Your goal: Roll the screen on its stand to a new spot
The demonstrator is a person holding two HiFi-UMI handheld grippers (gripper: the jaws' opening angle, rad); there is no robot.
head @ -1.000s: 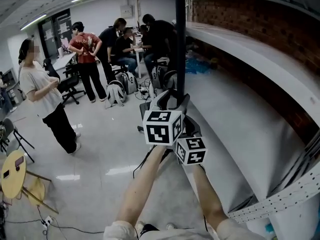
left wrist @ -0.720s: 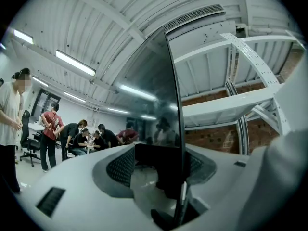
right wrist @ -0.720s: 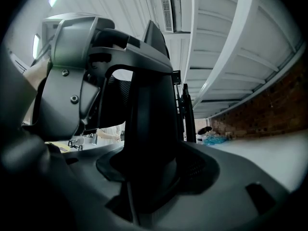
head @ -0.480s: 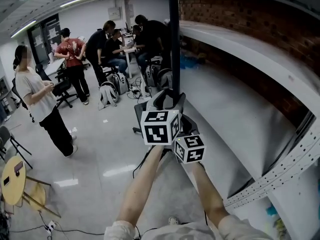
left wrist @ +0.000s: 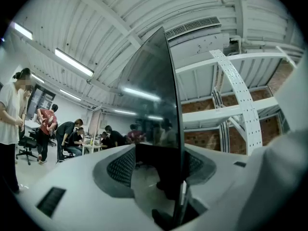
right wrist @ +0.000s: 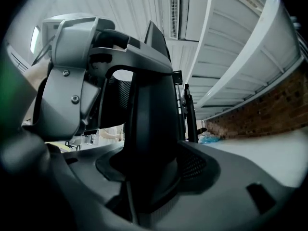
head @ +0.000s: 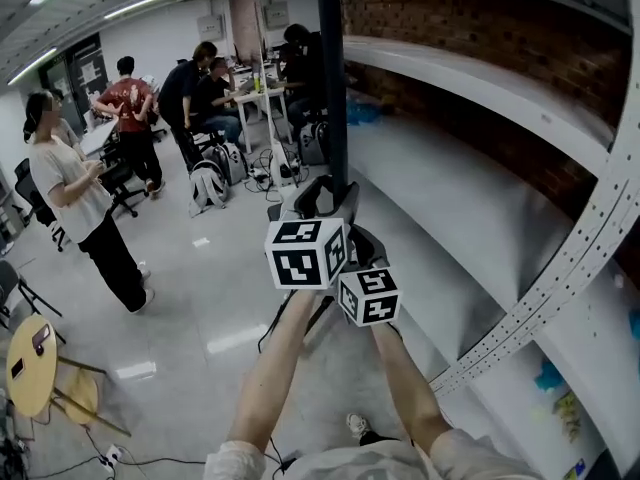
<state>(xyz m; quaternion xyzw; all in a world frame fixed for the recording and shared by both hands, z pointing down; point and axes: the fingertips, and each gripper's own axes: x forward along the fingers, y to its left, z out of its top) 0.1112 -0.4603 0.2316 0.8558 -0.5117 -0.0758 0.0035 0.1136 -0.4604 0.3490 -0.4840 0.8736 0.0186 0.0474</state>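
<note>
Screen [head: 332, 78] stands upright and edge-on just ahead of the person, over the glossy floor [head: 220, 308]. Left claw [head: 325, 200] is clenched on the screen's edge, with the dark panel between its jaws. Right claw [head: 362, 250], just below and beside the left, is clamped on the same edge. Bystander [head: 75, 203] stands well apart on the left.

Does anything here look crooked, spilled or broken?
Nothing stands out. The screen stands upright, seen edge-on in the head view. The left gripper and the right gripper are both clamped on it. No damage or spill shows.
</note>
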